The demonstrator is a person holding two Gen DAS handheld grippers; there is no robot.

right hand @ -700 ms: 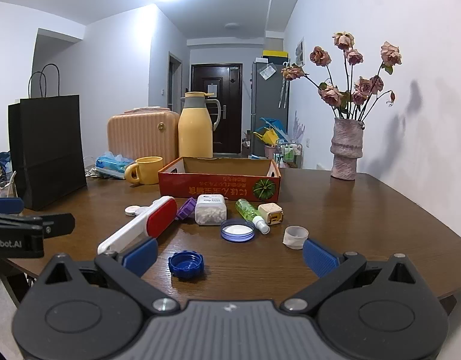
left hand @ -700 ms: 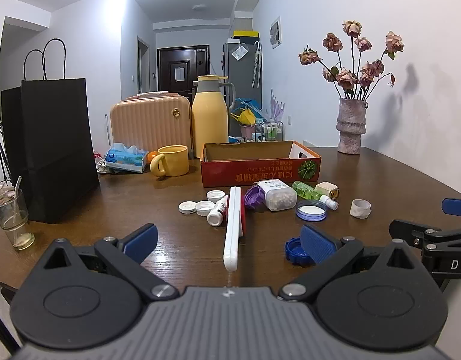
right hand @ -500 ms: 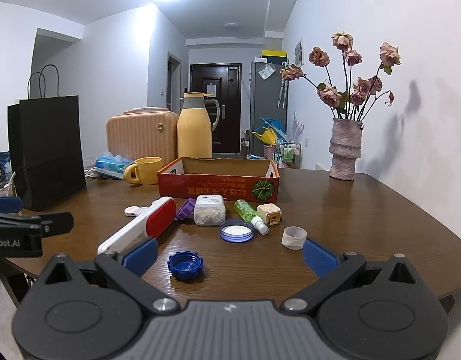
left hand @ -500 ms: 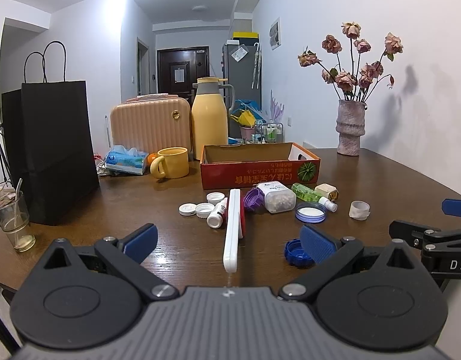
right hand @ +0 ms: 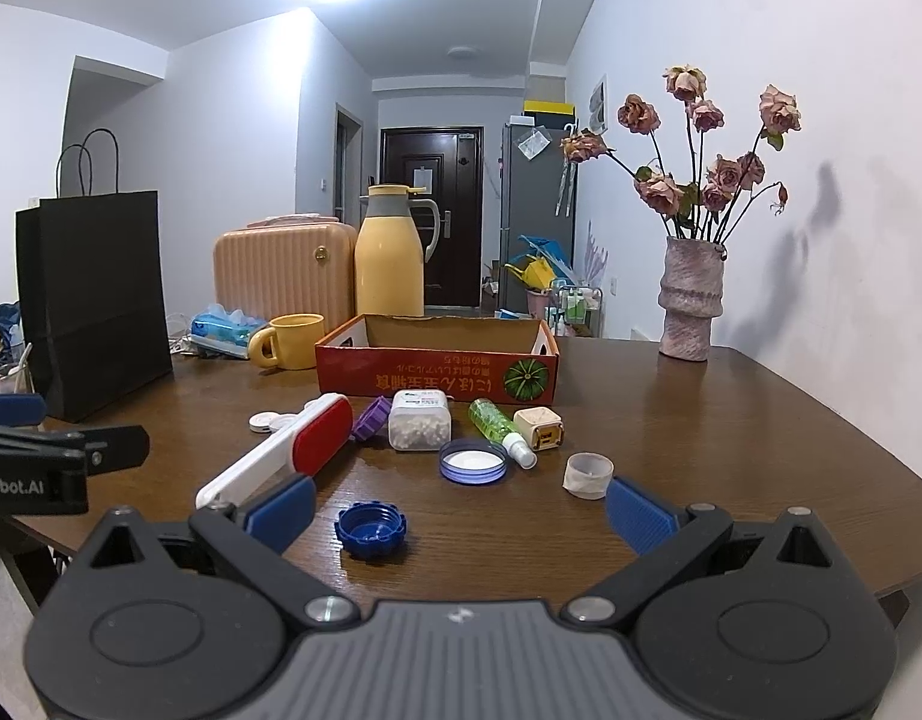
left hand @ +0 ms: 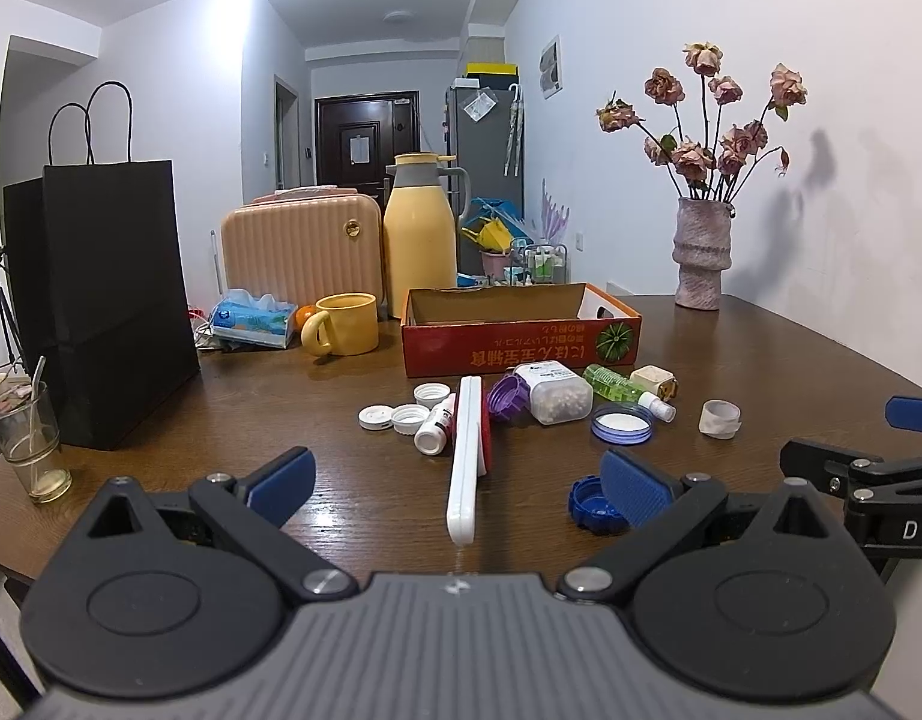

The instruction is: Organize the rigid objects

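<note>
Small objects lie scattered on the wooden table in front of an open red cardboard box [left hand: 521, 333] [right hand: 437, 369]. Among them are a white and red brush [left hand: 466, 456] [right hand: 281, 453], a clear jar of pellets [left hand: 554, 393] [right hand: 418, 420], a green spray bottle [left hand: 626, 389] [right hand: 500, 423], a blue cap [left hand: 593, 507] [right hand: 371, 530], a blue-rimmed lid [left hand: 622, 423] [right hand: 473, 461] and several white caps [left hand: 401, 417]. My left gripper [left hand: 455, 483] hangs open over the brush's near end. My right gripper [right hand: 461, 516] is open near the blue cap. Neither holds anything.
A black paper bag [left hand: 107, 312] and a glass [left hand: 29, 438] stand at the left. Behind the box are a yellow mug [left hand: 344, 324], a yellow jug [left hand: 419, 246], a tissue pack [left hand: 254, 318] and a peach case [left hand: 302, 252]. A vase of dried roses [left hand: 701, 258] stands far right.
Both views have shifted a little, with the objects sitting slightly higher in the frame. Nothing on the table has moved, and both grippers stay open.
</note>
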